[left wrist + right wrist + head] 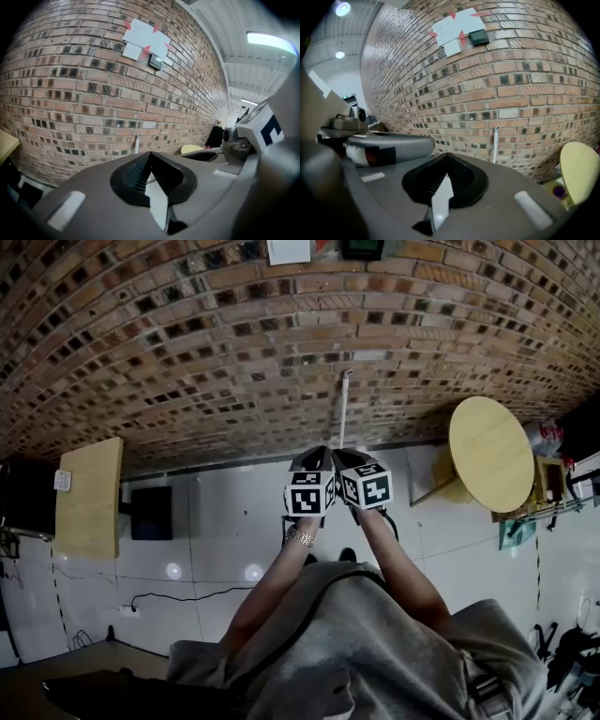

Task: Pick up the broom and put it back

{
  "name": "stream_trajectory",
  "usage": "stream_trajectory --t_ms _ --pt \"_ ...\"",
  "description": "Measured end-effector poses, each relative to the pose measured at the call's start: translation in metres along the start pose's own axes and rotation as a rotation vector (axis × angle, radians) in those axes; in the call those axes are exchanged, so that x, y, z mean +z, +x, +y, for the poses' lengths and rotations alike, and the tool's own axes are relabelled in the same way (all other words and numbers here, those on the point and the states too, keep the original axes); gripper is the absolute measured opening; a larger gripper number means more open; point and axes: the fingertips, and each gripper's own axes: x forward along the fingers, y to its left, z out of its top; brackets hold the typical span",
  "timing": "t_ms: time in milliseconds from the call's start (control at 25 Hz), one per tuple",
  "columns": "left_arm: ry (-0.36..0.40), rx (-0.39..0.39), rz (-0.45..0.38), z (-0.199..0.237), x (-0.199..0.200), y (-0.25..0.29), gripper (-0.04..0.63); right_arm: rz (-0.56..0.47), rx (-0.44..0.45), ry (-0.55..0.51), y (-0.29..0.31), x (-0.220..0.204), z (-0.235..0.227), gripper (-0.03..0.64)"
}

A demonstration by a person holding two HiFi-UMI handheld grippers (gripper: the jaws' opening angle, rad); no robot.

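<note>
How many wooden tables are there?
2: a rectangular pale wooden table at the left, a round pale wooden table at the right. Others may be hidden.

The broom (pixel 344 409) stands against the wall (pixel 187 352), round table (pixel 490 454) to its right.

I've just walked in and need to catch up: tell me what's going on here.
A person stands facing a red-brown brick wall, holding the left gripper and right gripper side by side in front of them. Both are shut and hold nothing. A thin white pole, apparently the broom's handle, leans against the wall just ahead, untouched. A round pale wooden table stands off to the right.
</note>
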Motion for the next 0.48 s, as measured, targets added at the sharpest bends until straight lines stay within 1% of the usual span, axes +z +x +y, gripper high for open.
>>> stream_trajectory --t_ms 200,480 --pt "0.009 -0.006 -0.004 -0.013 0.006 0.01 0.0 0.007 -0.012 -0.027 -0.003 0.006 -0.013 0.0" --pt "-0.011 -0.029 0.006 -0.03 0.01 0.026 0.0 0.012 -0.029 -0.011 -0.012 0.009 -0.036 0.0"
